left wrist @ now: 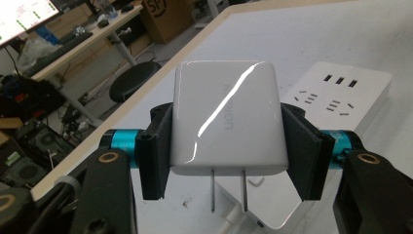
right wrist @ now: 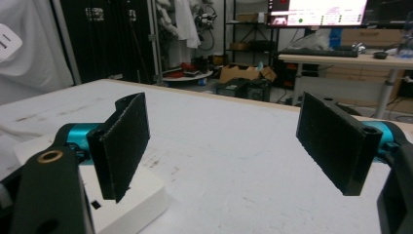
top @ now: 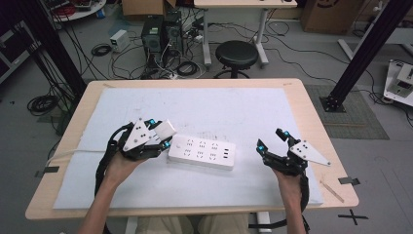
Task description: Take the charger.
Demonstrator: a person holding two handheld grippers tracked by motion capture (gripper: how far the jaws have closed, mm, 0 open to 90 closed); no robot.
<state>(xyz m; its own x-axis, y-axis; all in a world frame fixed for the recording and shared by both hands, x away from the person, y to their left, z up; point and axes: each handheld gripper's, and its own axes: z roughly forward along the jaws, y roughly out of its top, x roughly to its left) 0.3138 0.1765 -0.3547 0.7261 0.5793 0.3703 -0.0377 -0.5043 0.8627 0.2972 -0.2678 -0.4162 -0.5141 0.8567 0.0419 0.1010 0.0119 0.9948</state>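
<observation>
Gripping a white charger (left wrist: 226, 117) by its sides, the left gripper (top: 157, 131) holds it just off the left end of the power strip (top: 202, 152) — prongs down. Well right of the strip, the right gripper (top: 271, 139) is spread wide, empty — above the mat (top: 234, 105).

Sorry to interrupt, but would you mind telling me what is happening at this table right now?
A person holds a gripper in each hand over a white mat. The left gripper is clamped on a white USB charger, prongs showing, held above the left end of a white power strip lying on the mat. The right gripper is open, holding nothing, just right of the strip.
</observation>
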